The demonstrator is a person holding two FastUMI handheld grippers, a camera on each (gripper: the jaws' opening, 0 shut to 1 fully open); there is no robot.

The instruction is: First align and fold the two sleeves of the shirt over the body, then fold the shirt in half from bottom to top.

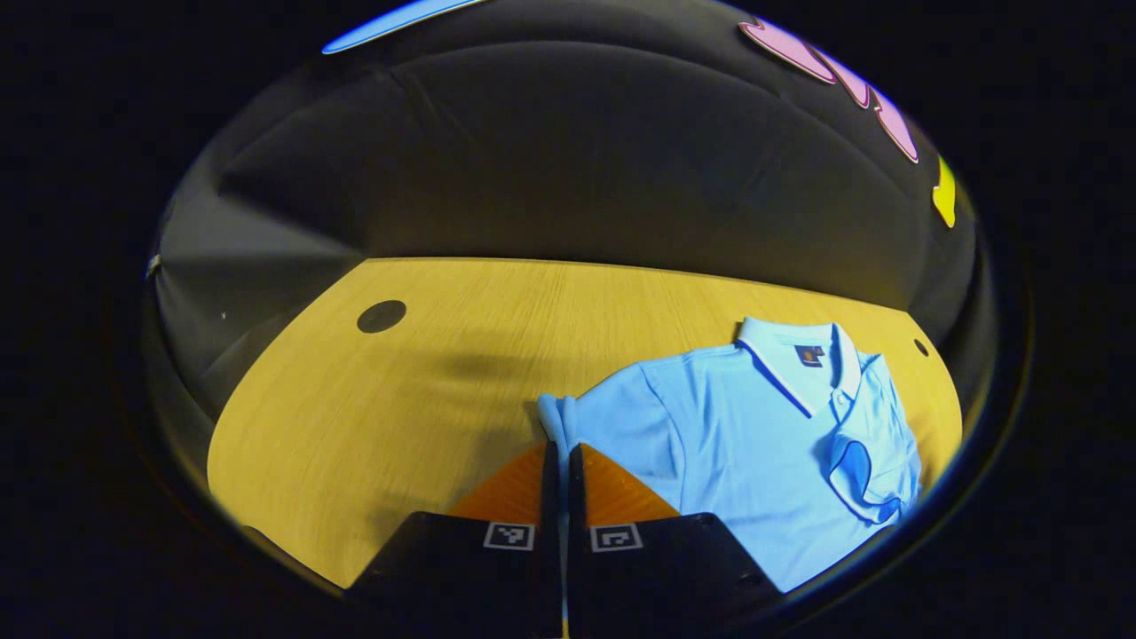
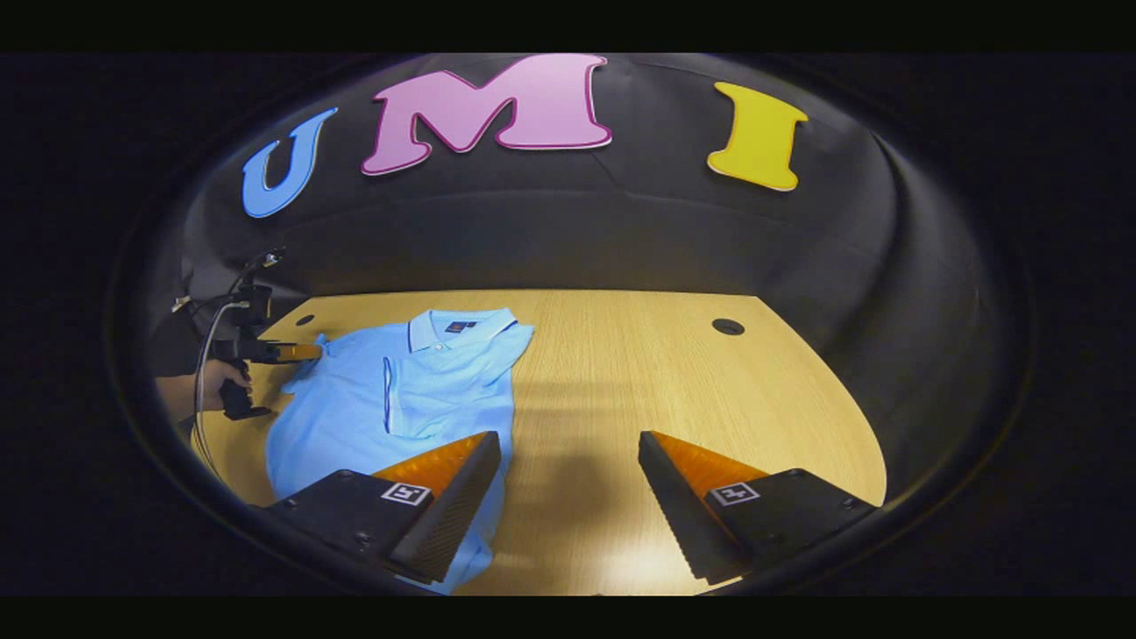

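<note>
A light blue polo shirt [image 1: 737, 444] lies face up on the wooden table, its white collar toward the far wall. In the left gripper view one sleeve [image 1: 865, 479] lies folded across the chest. The other sleeve's cuff [image 1: 557, 415] runs in between my left gripper's [image 1: 562, 453] fingers, which are shut on it. The right gripper view shows the shirt [image 2: 373, 408] at the left, with the left gripper [image 2: 306, 352] at its far sleeve. My right gripper [image 2: 568, 453] stands open over bare table, to the right of the shirt's hem, holding nothing.
The wooden table [image 2: 666, 382] has round cable holes [image 2: 728, 327] [image 1: 382, 316] near its far corners. Black cloth walls close in behind and beside it. A hand [image 2: 209, 386] holds the left gripper at the table's left edge, with cables trailing from it.
</note>
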